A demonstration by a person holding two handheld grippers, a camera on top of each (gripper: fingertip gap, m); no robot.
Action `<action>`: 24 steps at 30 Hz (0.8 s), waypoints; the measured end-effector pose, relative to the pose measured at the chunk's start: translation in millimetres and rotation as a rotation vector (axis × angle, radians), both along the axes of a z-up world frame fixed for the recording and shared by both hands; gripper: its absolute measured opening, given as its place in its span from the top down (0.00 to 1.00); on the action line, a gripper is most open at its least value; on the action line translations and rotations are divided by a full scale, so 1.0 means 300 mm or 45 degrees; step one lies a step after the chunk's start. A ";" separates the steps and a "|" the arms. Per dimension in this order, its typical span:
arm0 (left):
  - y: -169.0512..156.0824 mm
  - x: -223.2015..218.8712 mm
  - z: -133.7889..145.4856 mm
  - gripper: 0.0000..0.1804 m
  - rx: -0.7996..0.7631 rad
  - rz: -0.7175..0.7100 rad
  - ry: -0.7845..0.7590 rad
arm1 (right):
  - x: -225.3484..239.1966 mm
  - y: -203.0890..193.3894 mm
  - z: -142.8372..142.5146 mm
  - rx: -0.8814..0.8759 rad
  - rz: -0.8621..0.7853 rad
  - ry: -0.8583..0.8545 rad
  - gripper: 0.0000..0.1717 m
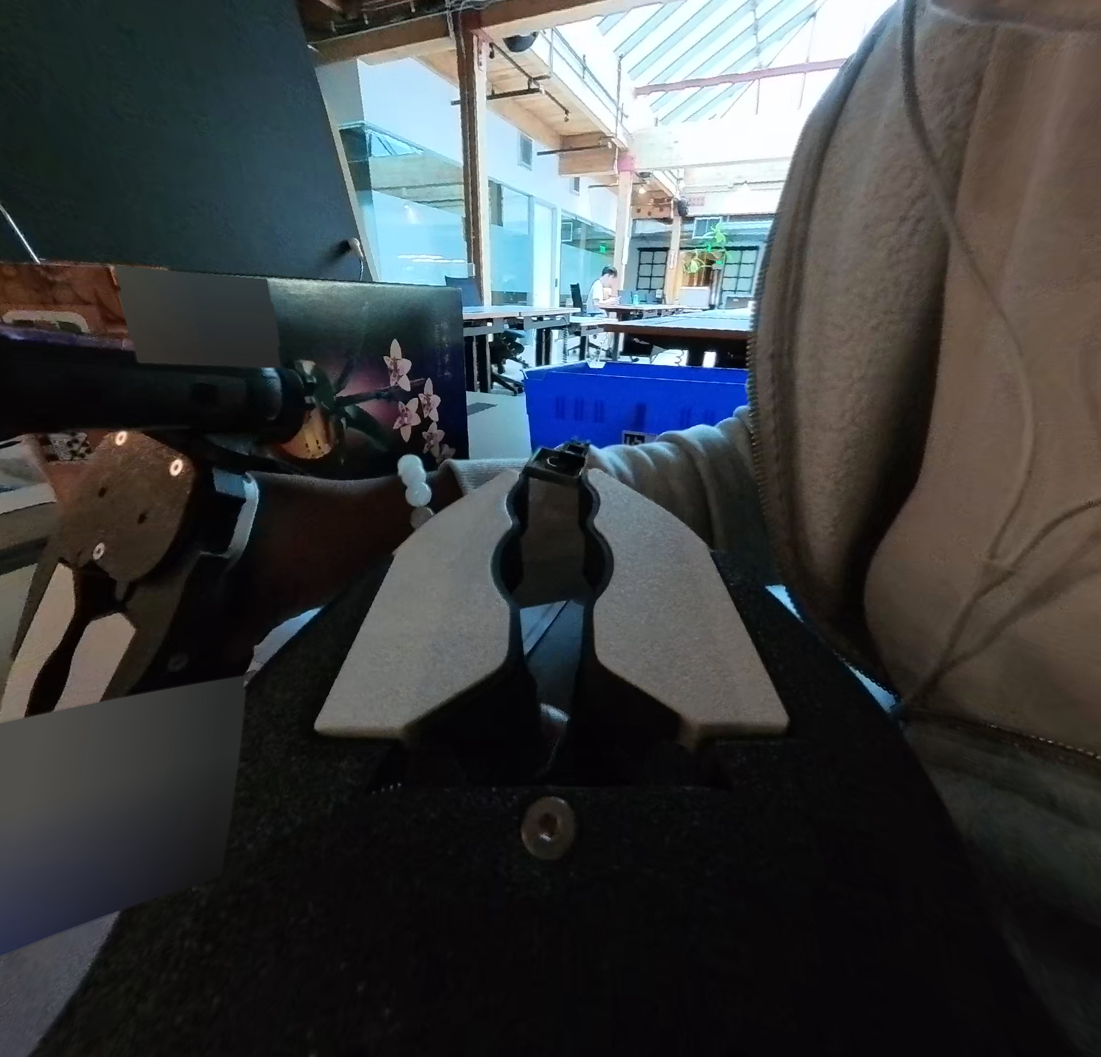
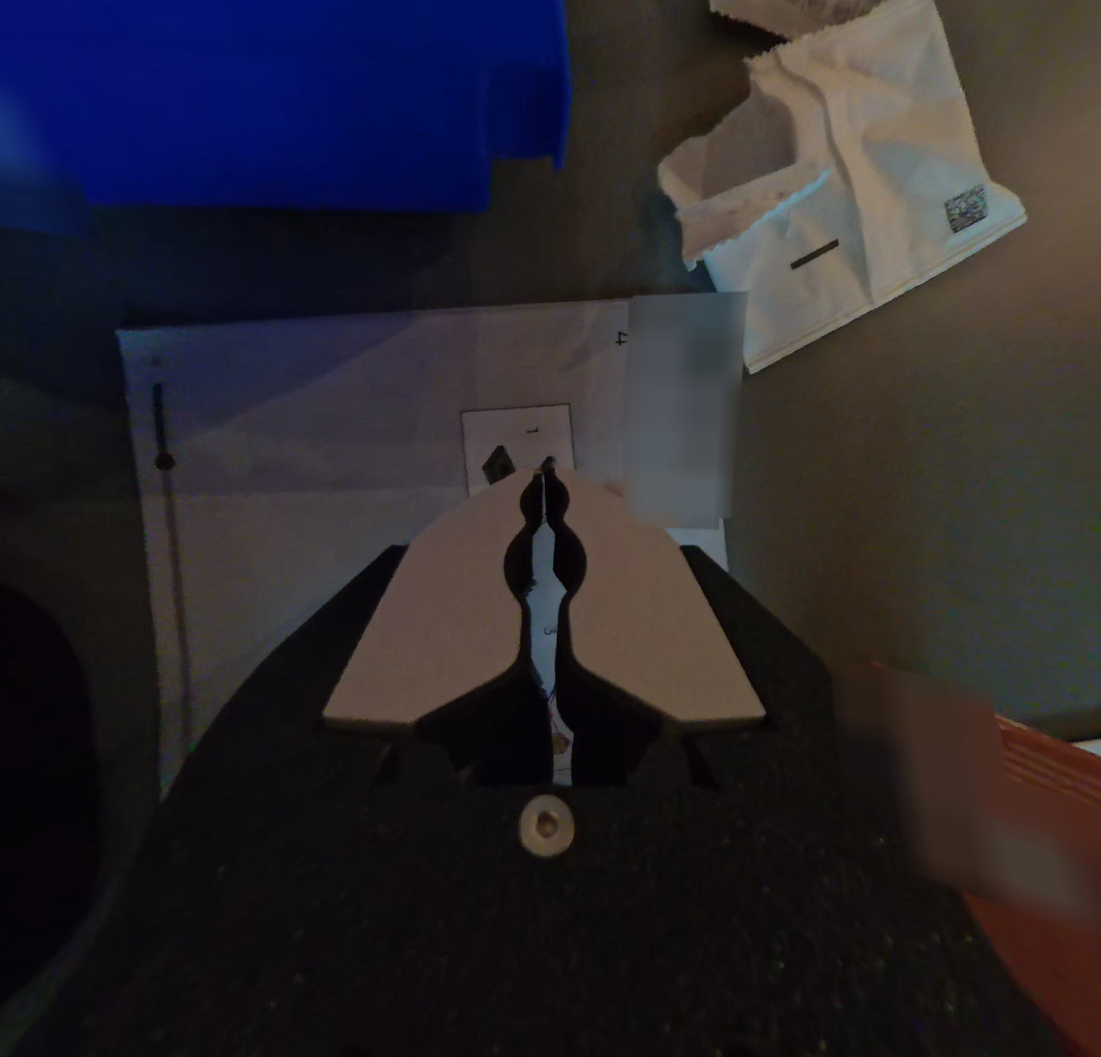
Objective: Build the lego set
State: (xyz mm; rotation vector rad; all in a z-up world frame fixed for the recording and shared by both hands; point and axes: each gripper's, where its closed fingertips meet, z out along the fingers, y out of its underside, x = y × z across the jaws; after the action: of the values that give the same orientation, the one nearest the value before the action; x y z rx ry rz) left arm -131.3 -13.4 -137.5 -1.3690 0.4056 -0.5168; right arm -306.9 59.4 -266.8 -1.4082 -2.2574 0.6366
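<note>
Two grippers show: the left gripper [image 1: 551, 474] is clamped on a small dark block [image 1: 551, 522], raised beside a beige jacket [image 1: 923, 373], a blue bin [image 1: 631, 403] farther off. The right gripper [image 2: 545, 480] is clenched over a white sheet [image 2: 327, 433]; whether its tips pinch anything cannot be told. A small black piece [image 2: 497, 462] lies just left, a torn white bag [image 2: 846, 194] far right.
</note>
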 end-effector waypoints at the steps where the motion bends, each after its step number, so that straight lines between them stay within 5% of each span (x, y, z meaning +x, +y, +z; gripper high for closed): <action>1: 0.000 -0.001 0.000 0.92 0.000 0.002 -0.003 | -0.004 0.005 0.004 0.009 -0.006 0.011 1.00; 24: 0.002 -0.001 -0.001 0.92 -0.007 -0.008 -0.012 | -0.003 0.010 -0.003 -0.003 0.011 0.014 1.00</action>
State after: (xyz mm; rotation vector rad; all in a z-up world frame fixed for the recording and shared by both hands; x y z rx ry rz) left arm -131.6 -12.7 -137.8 -1.3706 0.4009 -0.5299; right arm -307.8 62.5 -267.8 -1.3936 -2.2560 0.6478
